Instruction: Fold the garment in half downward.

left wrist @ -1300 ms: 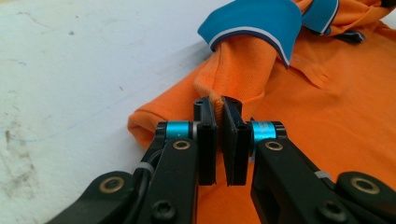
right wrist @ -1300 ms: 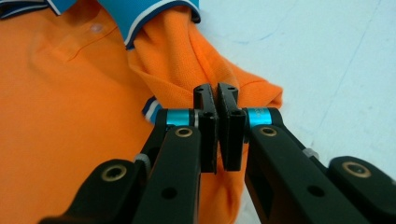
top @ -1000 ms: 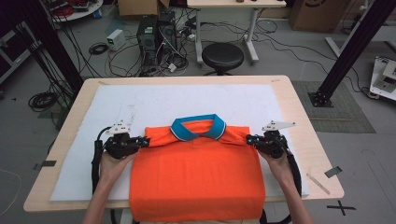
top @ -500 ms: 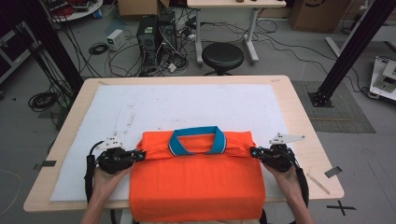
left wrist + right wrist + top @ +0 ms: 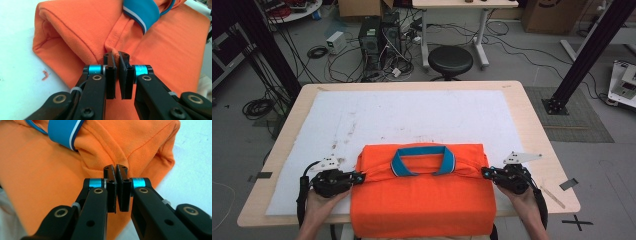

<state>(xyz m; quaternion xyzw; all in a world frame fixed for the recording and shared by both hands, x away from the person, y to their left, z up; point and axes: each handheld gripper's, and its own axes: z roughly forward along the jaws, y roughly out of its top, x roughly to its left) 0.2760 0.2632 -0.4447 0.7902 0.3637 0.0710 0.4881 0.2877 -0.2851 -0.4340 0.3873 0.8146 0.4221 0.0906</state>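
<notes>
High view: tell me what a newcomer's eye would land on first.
The bright orange shirt with its blue collar lies folded at the near edge of the table, on a white mat. The left gripper and the right gripper each pinch a fold of its cloth at either side, beside the collar. Behind the table, a black stool stands among tangled cables on the floor.

The left gripper (image 5: 117,55) pinches a fold of the orange knitted polo shirt (image 5: 82,32) between its closed black jaws; the blue collar (image 5: 142,12) lies far right.
</notes>
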